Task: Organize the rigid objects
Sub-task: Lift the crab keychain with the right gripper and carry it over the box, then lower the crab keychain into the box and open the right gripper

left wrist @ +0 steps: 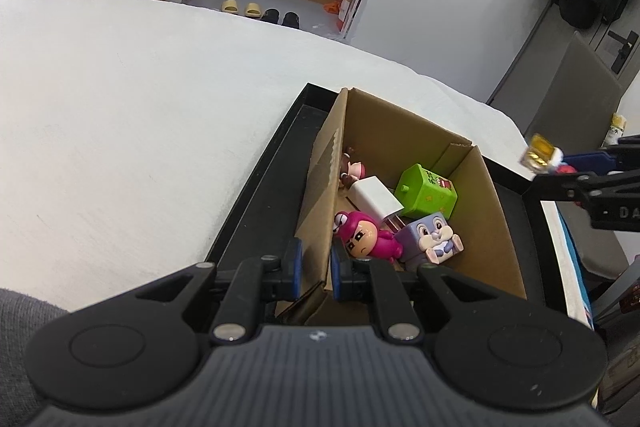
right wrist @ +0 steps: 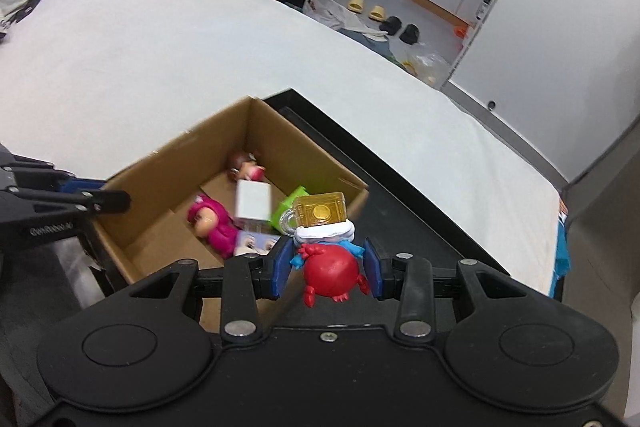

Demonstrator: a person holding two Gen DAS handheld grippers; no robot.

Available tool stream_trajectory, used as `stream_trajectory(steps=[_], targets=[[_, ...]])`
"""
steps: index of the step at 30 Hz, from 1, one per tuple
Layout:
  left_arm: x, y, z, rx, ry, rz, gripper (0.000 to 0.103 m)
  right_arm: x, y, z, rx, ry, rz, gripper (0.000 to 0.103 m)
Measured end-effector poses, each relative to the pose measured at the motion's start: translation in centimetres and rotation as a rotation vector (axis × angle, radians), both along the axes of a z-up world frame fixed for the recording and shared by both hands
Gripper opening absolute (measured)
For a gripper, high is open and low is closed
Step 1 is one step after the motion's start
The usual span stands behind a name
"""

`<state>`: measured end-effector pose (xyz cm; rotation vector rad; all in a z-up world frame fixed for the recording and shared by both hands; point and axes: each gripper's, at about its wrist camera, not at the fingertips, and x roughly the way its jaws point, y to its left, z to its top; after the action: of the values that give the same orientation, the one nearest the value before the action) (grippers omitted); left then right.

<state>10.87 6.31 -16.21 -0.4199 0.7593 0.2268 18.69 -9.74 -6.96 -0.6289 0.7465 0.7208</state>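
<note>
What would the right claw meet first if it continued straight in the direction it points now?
Probably the near corner of the brown cardboard box, or the black tray beside it; depth is unclear. The right claw holds a red crab figure pointing that way.

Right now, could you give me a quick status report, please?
Left gripper clamped on cardboard box wall. Right gripper holding red crab figure beside box. Nothing blocking.

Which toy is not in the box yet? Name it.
The red crab toy with the yellow mug on top, held in the right gripper. The other toys already lie inside the cardboard box.
</note>
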Motion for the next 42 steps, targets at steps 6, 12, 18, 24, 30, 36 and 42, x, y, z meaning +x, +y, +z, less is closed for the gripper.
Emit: stream_trajectory(steps=[6,12,18,24,30,36,42], targets=[[-0.1,0.3,-0.1,-0.024,-0.010,-0.005,0.014,-0.5,2.6,-0.8,-0.020,0.010,0.029,0.038],[-0.1,0.3,-0.2,-0.036,-0.018,-0.007,0.014,-0.9,5.0,-1.2,-0.049,0.008,0.077,0.038],[-0.3,0.6,-0.3,-0.049,-0.025,-0.006,0.014,-0.9,7.4,-1.3,-0.084,-0.004,0.120,0.038],[-0.4,0.8,-0.4,-0.063,-0.032,-0.005,0.014,-0.6,9.5,-2.2,-0.111,0.003,0.151,0.038],[-0.4,1.0,-0.5,-0.077,-0.033,-0.001,0.014,-0.5,11.1,-4.1,-0.159,0.013,0.164,0.038],[-0.3,1.5,-0.8,-0.101,-0.033,0.007,0.014,-1.0,11.6,-3.8,-0.150,-0.022,0.176,0.047],[-0.3,1.3,-0.8,-0.100,-0.036,0.006,0.014,-1.2,10.4,-2.1,-0.125,-0.040,0.166,0.048]])
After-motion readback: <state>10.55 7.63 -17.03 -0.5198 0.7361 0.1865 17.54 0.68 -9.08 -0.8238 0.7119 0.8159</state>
